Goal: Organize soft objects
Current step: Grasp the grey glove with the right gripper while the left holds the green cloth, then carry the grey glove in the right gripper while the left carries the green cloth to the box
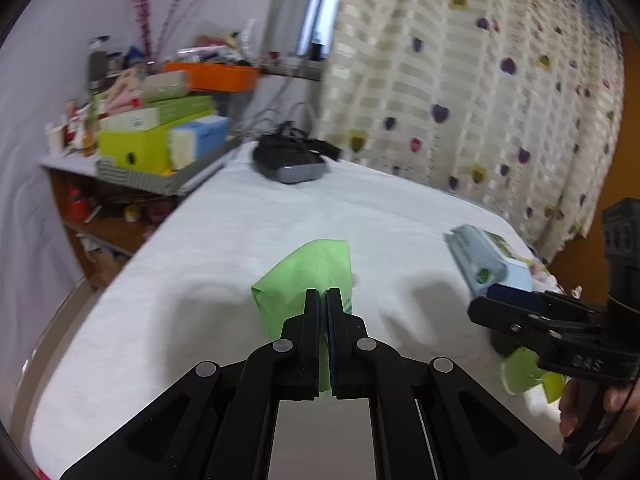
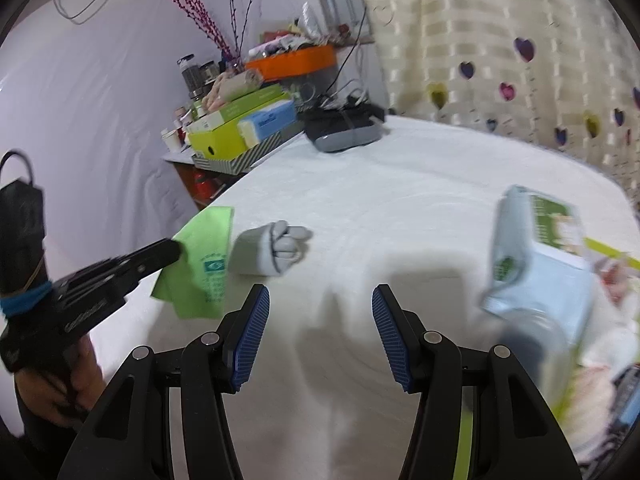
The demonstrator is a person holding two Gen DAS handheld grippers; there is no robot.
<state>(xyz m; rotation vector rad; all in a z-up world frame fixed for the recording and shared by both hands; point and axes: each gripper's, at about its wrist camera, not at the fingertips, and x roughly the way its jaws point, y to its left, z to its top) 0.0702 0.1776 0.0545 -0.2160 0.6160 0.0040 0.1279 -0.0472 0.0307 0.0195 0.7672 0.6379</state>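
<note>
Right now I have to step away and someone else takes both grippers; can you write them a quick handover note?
Left gripper: shut on the green cloth, held above the white sheet.
Right gripper: open, empty, over bare sheet.
Grey socks: rolled up, lying on the sheet beside the cloth.
Tissue pack: near the sheet's right edge, with a blurred pile of soft things behind it.
Done: cloth picked up. No finished arrangement is visible.
Left: put the cloth down where it belongs, then probably deal with the socks, which lie closest to the open right gripper, and the pile on the right.
</note>
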